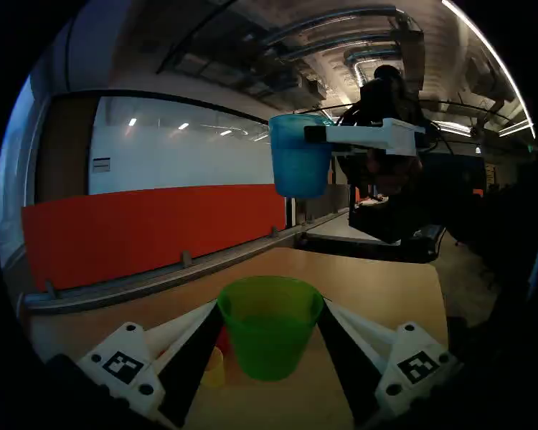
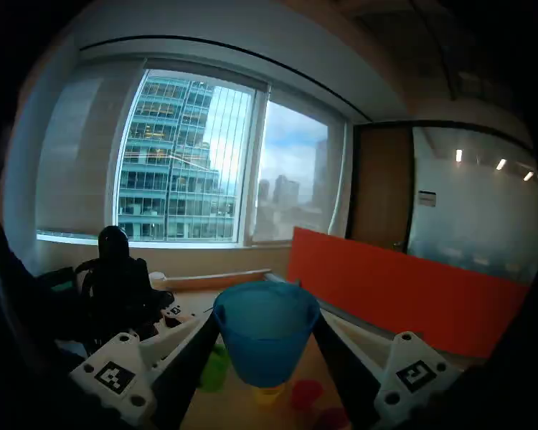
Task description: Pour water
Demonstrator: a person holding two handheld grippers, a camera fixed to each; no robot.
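Left gripper view showed the left gripper (image 1: 270, 307) closed partway, both fingers pressed against the sides of a green cup (image 1: 269, 340), which it held upright just above the desk (image 1: 384, 287). Farther off and higher, the right gripper (image 1: 313, 134) carried a blue cup (image 1: 298, 161) upright, well clear of the green one and not over its mouth. An orange partition (image 1: 154, 229) ran along the far edge of the desk.

In the right gripper view, that gripper's fingers likewise clamped the blue cup on both sides, jaws narrowed to the cup's width. A small yellow thing (image 2: 269, 394) and a red one (image 2: 306, 393) lay on the desk below it. Whether either cup held water could not be made out.

The blue cup, being the higher, looked like the one to pour from, and nothing had been tipped yet. The main risk lay in alignment: if the blue cup tilted before its lip stood above the green rim, water would land on the desk and the small things there. Tipping from that height could also splash water out of the green cup. Both cups taper and look smooth, so a loose hold might let one slide down between the fingers as it tilted.
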